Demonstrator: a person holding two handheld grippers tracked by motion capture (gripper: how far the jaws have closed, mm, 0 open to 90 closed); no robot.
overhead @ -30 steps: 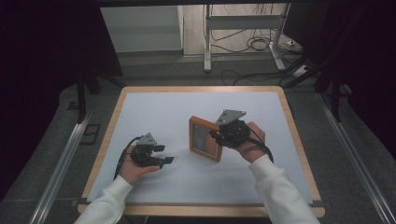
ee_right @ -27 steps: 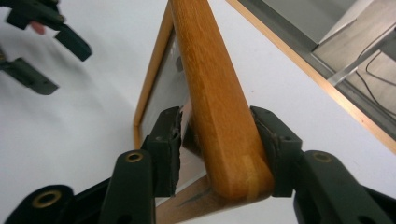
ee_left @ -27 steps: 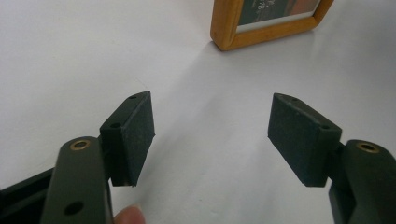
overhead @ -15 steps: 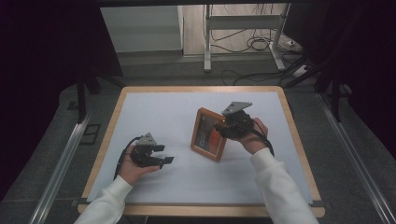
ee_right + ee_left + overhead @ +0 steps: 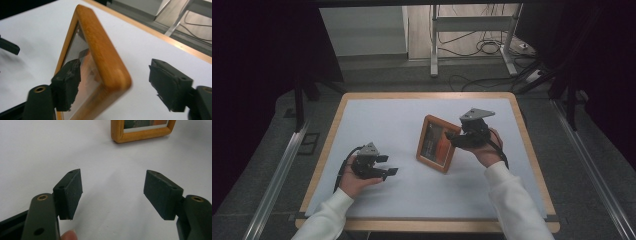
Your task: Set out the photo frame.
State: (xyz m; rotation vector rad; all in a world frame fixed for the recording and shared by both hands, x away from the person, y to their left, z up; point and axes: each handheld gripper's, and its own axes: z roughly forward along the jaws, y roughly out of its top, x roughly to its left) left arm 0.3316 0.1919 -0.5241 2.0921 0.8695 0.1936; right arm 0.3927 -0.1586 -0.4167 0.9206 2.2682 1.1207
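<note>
Fingers (image 5: 172,85) of the right gripper (image 5: 462,138) stand spread on either side of a wooden picture frame's (image 5: 438,143) upper corner, having just been opening; the frame sits between them, and in the right gripper view a clear gap shows between the far pad and the wood, while the near pad hangs close to the glass, contact hard to judge. Seen from the high view, the frame stands propped at a tilt near the middle of the white worktop (image 5: 377,120), glass facing the person, its lower edge on the surface. That suggests the standing-up is done and the release is under way; what appears left is drawing the right gripper clear without knocking the frame over.

Across the worktop, the left gripper (image 5: 384,166) rests low in the person's hand, well apart from the frame, its fingers (image 5: 68,192) spread wide with nothing between them.

Whether a stand at the back holds the frame up cannot be seen: the rear face is hidden from every camera. The picture behind the glass is too small and blurred to read beyond orange and dark patches. In the left gripper view the frame is cut off by the top edge, leaving its bottom rail.
</note>
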